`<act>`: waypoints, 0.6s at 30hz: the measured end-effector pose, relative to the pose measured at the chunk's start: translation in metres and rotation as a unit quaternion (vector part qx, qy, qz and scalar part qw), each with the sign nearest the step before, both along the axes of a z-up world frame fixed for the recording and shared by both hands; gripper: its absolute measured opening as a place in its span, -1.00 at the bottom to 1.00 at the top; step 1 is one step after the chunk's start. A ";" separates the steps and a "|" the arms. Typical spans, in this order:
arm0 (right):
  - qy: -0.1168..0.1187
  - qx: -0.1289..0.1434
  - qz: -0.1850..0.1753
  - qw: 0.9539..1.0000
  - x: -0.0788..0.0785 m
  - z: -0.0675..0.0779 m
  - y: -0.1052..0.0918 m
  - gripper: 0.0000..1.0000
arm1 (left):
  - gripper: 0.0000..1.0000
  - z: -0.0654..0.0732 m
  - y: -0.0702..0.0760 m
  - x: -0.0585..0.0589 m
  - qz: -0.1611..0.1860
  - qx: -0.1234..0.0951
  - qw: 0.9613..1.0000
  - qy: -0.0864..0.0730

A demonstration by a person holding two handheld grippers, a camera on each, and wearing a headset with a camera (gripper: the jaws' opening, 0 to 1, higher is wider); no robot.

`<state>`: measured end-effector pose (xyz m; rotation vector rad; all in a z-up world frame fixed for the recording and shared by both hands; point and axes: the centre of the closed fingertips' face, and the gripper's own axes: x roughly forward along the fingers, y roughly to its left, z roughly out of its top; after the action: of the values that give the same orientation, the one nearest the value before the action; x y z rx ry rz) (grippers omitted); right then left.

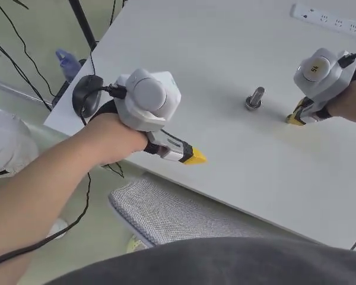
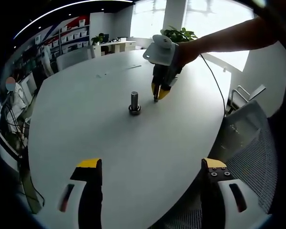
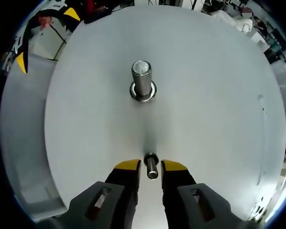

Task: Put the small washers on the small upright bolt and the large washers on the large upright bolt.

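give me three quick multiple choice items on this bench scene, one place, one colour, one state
1. The small bolt stands
A. between the jaws of the right gripper
B. beside the power strip
C. on the chair

2. The grippers' jaw tips are
A. red
B. yellow
C. blue

3. The left gripper is
A. shut
B. clamped on a washer
C. open

Answers: 1 A, the right gripper view shows it between the jaws; 2 B, both grippers have yellow tips; 3 C, its jaws stand wide apart with nothing between.

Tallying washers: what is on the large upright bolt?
At the foot of the large bolt sits one wide metal ring; washer or the bolt's own head, I cannot tell. The shaft above it is bare. Anything beneath the ring is covered.
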<state>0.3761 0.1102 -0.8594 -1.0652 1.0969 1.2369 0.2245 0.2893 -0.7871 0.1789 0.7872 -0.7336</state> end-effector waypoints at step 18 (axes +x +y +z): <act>-0.014 0.021 0.001 1.000 0.011 0.005 0.001 -0.34 | 0.77 0.007 -0.002 -0.001 0.001 -0.002 1.000 -0.014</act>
<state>0.3868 0.1112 -0.8548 -1.0486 1.0441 1.2378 0.2232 0.2872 -0.7799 0.1841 0.7585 -0.7294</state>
